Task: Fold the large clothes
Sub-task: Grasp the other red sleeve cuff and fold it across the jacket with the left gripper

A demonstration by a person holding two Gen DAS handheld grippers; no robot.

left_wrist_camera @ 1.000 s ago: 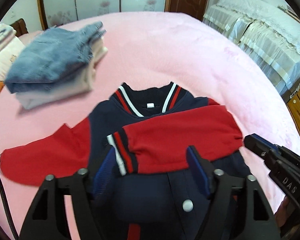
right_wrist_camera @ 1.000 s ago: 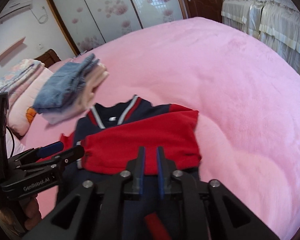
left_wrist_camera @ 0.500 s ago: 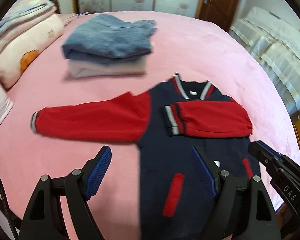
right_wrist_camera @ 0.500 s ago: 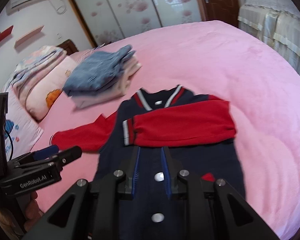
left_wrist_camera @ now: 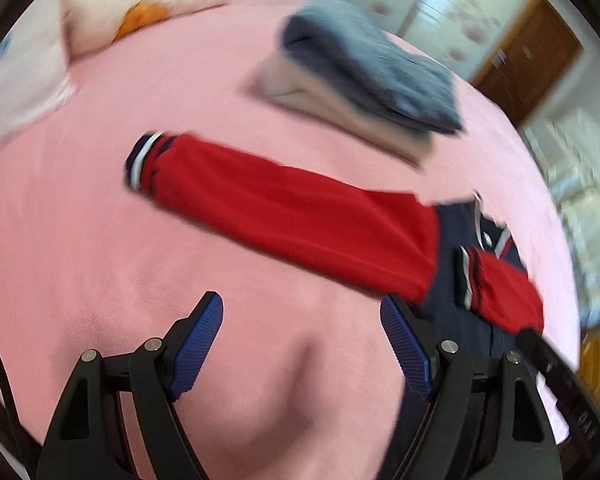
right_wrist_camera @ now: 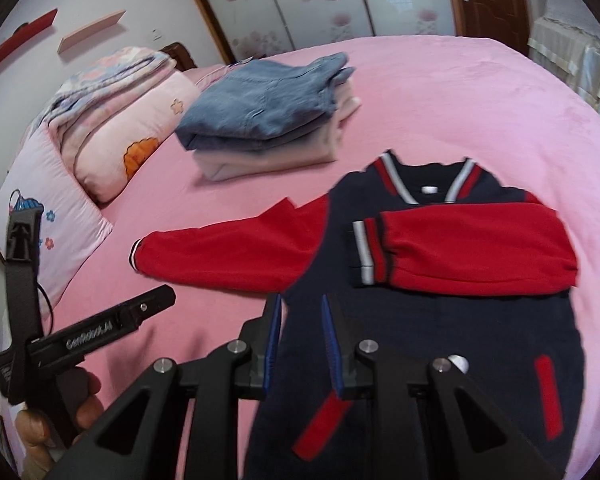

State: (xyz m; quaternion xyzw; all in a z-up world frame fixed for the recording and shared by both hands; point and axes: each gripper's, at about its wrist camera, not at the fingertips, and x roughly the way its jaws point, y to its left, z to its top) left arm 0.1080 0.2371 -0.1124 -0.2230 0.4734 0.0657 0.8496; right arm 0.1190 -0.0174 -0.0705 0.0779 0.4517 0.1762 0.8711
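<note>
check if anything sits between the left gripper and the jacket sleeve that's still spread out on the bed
Nothing visible does. The left gripper hangs open over bare pink bedspread, and only that bedspread lies between it and the outstretched red sleeve. The stack of folded clothes sits beyond the sleeve, out of the way.

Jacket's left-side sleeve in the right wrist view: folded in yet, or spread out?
Spread out. The red sleeve lies straight on the pink bed, cuff away from the jacket; the other sleeve is folded across.
</note>
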